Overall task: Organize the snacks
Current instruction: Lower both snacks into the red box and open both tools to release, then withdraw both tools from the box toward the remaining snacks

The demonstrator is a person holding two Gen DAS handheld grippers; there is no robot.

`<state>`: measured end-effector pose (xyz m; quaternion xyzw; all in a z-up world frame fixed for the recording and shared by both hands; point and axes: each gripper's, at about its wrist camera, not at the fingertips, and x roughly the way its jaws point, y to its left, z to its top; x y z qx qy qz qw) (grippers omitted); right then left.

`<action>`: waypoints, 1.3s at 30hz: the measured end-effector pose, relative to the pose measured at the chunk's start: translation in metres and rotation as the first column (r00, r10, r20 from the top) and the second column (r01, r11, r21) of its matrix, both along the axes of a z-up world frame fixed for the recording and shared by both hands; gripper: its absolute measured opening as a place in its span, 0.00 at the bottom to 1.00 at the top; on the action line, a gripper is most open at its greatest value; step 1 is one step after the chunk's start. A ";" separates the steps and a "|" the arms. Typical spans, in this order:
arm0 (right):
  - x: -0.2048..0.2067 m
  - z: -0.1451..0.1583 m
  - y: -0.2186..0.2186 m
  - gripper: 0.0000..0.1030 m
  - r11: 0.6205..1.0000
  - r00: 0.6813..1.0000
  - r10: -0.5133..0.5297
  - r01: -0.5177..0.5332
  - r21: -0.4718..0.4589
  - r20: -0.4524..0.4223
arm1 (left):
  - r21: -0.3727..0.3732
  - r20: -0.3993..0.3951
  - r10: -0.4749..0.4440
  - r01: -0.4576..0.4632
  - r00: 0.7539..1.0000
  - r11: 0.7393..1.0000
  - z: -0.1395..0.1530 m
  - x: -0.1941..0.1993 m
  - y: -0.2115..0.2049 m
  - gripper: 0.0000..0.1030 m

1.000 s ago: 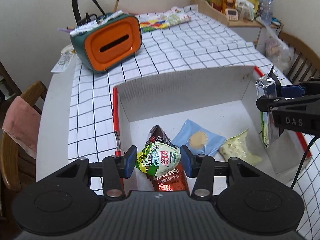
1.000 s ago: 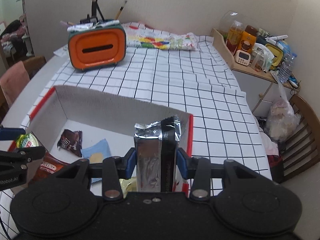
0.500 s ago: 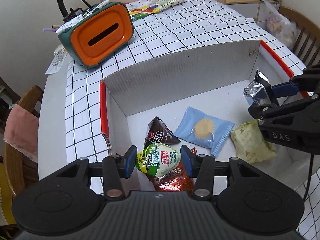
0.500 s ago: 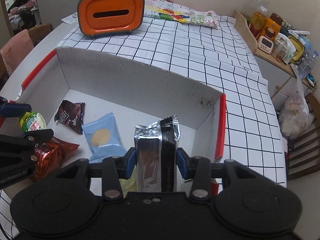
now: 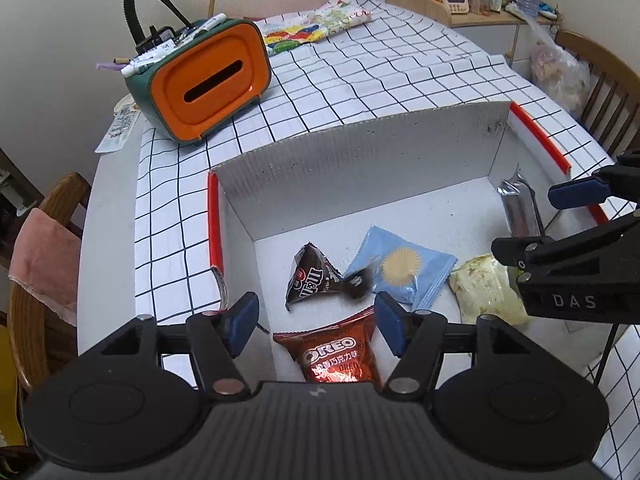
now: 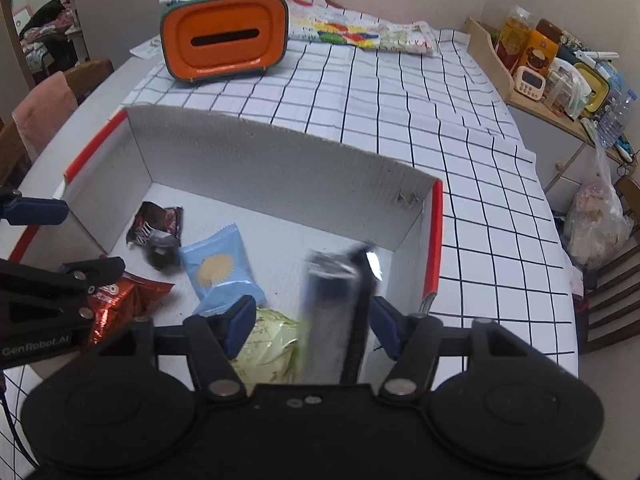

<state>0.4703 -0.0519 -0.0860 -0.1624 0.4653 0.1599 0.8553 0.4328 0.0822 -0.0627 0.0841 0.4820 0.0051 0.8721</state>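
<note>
A white cardboard box (image 5: 360, 160) with red edges stands on the checked cloth. On its floor lie a brown M&M's pack (image 5: 308, 280), a blue packet (image 5: 400, 268), a pale green packet (image 5: 488, 288) and a red Oreo pack (image 5: 340, 356). My left gripper (image 5: 316, 322) hangs over the Oreo pack, its jaws opening, with nothing between them. A small dark blurred thing (image 5: 358, 284) sits beside the M&M's pack. My right gripper (image 6: 312, 322) is opening too. A blurred silver-and-black packet (image 6: 332, 312) stands loose between its pads, inside the box's right end.
An orange-and-green holder (image 5: 208, 84) with pens stands behind the box, a colourful packet (image 6: 360, 34) beyond it. A wooden shelf (image 6: 532, 92) with bottles is far right. Chairs flank the table, one on the left with a pink cloth (image 5: 44, 252).
Both grippers have opened. The round green snack has left the left jaws and is no longer between them. The silver packet, gripped before, now slips down blurred between the right pads.
</note>
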 end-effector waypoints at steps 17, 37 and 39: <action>-0.057 0.058 -0.028 0.84 0.985 0.999 0.032 -0.038 0.170 0.037 | -0.083 0.137 0.002 0.010 0.991 0.997 0.054 -0.064 -0.004 0.73; -0.160 0.070 -0.071 1.00 0.950 0.993 0.091 -0.110 0.292 0.079 | -0.171 0.213 0.011 0.027 0.977 0.985 0.062 -0.172 -0.022 0.83; -0.171 0.067 -0.073 1.00 0.951 0.992 0.100 -0.119 0.285 0.080 | -0.181 0.221 0.014 0.027 0.975 0.983 0.060 -0.182 -0.022 0.85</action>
